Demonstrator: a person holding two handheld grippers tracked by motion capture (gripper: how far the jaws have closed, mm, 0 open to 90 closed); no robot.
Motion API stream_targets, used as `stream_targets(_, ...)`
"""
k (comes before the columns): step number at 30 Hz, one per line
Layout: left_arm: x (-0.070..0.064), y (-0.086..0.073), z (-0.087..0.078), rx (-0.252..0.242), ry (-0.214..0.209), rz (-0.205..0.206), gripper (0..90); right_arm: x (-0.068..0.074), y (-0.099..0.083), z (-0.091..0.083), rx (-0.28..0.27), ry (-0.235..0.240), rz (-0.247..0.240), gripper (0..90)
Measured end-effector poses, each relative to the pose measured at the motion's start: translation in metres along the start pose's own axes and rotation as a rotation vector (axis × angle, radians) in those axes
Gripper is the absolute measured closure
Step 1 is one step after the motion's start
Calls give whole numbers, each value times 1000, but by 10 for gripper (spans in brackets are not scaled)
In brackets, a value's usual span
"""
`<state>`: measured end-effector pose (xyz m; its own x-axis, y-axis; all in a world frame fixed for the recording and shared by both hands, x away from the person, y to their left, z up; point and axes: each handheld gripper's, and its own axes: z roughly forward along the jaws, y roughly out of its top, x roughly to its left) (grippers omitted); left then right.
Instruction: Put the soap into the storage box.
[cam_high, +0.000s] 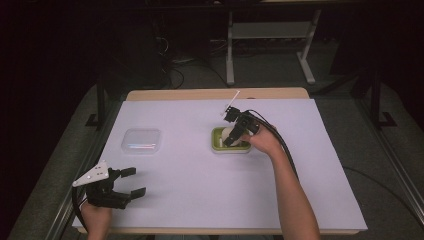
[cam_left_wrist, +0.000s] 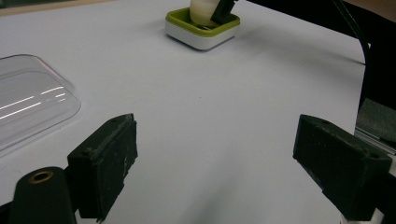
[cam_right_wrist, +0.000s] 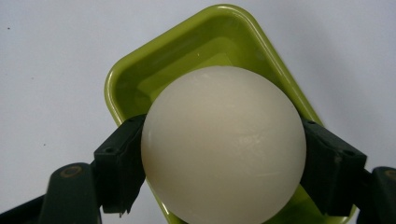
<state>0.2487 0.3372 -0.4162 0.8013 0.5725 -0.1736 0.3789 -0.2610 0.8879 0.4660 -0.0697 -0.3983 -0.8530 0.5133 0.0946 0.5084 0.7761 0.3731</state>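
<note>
A cream-white ball (cam_right_wrist: 224, 144) sits squeezed between the two black jaws of my right gripper (cam_right_wrist: 224, 161), directly over a small green tray (cam_right_wrist: 187, 60). From above, that right gripper (cam_high: 235, 131) points down into the green tray (cam_high: 218, 145) at the table's middle, and the ball (cam_high: 227, 133) peeks out beside it. My left gripper (cam_high: 131, 181) rests near the table's front left corner, its jaws wide apart with nothing between them. Its own view shows the left gripper (cam_left_wrist: 215, 154) over bare white table, and the tray (cam_left_wrist: 201, 29) with the ball (cam_left_wrist: 201, 11) far off.
A clear plastic lid (cam_high: 142, 140) lies left of the tray, also at the left edge as the lid (cam_left_wrist: 28, 100). The white table cover (cam_high: 200, 185) spans the tabletop. Beyond the far edge stand desk legs (cam_high: 230, 50) and cables on the floor.
</note>
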Motion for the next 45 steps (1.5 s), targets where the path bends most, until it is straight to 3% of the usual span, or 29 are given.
stream_targets(45, 0, 0, 0, -6, 0, -3, 130, -1, -1, 3, 3, -13, 6, 233)
